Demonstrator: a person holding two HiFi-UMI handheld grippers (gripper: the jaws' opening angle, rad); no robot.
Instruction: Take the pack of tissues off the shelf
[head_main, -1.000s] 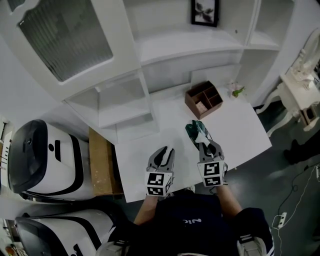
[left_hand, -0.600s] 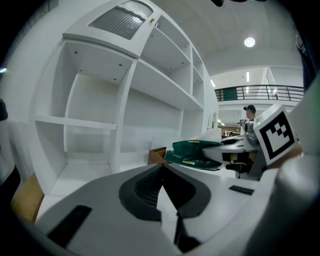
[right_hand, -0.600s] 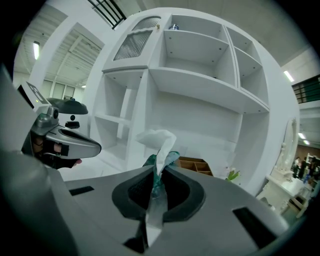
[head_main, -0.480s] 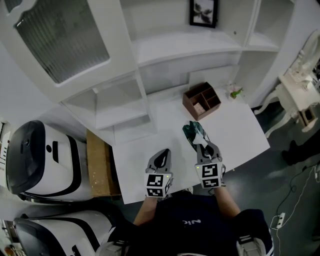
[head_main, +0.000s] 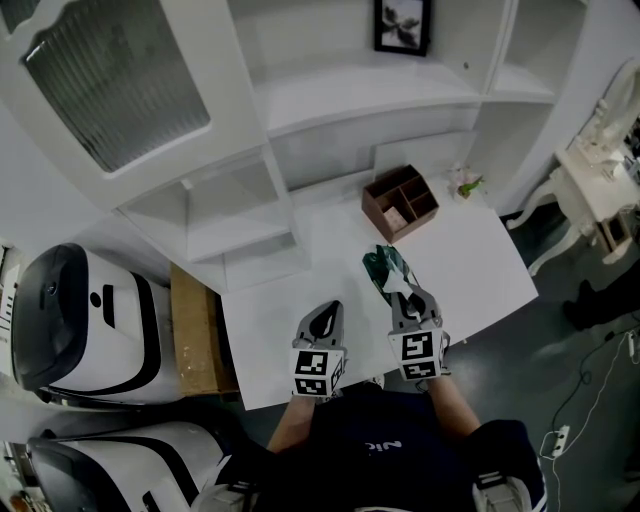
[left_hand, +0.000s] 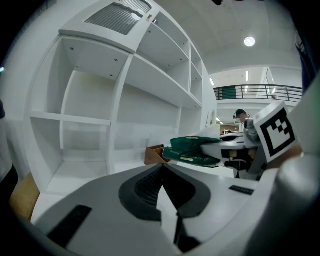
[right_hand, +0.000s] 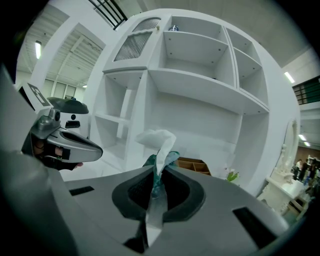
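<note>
Right gripper (head_main: 404, 297) is pinching the pack (head_main: 385, 266) in its jaws over the table (head_main: 300, 290), off the shelf (head_main: 350, 95).
Left gripper (head_main: 326, 316) jaws, apart a second ago, are now resting together, empty; the taking-off looks finished.

In the head view, your right gripper (head_main: 408, 298) covers the near end of the pack of tissues (head_main: 385, 268). The top edge crops the framed picture (head_main: 402, 28), and the contents of the brown organiser (head_main: 374, 212) are too small to identify.
</note>
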